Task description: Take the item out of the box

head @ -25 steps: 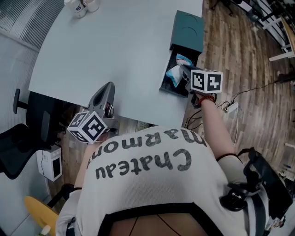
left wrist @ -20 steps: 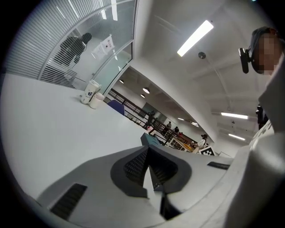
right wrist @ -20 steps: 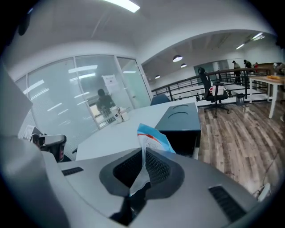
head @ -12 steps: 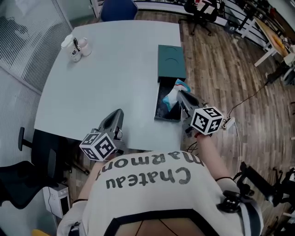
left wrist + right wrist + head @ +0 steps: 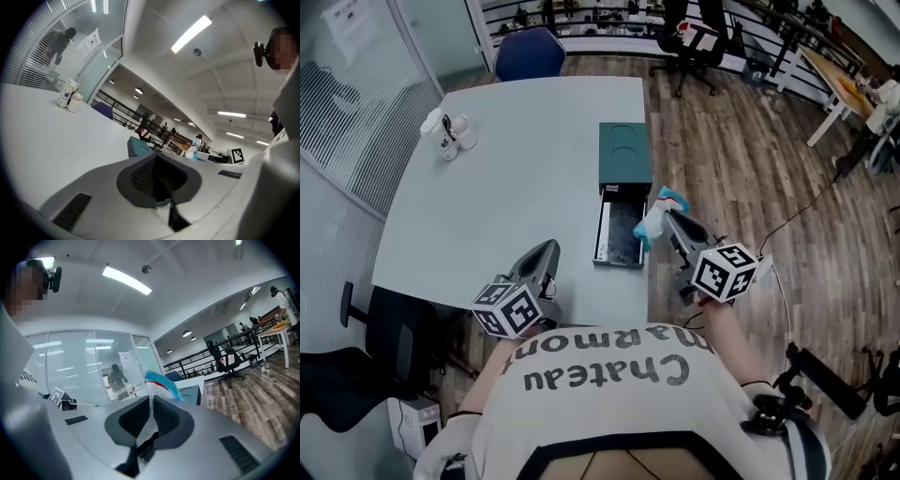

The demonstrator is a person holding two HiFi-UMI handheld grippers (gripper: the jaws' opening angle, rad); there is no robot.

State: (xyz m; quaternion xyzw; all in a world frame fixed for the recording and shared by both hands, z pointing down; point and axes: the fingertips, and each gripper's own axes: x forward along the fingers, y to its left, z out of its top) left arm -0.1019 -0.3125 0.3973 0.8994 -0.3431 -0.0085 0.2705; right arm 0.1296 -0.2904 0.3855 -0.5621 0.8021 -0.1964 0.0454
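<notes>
A dark teal box lies on the pale table, with its drawer pulled out toward me. My right gripper is shut on a white and blue packet, held in the air just right of the drawer. In the right gripper view the packet sticks up between the pads, with the box behind it. My left gripper hovers at the table's near edge, shut and empty; its jaws point across the table toward the box.
Two paper cups stand at the table's far left corner. A blue chair is beyond the table and a black chair at the near left. Wooden floor with a cable lies to the right.
The right gripper has drawn the packet up and out of the drawer, to the drawer's right side. The left gripper has stayed by the near table edge.
</notes>
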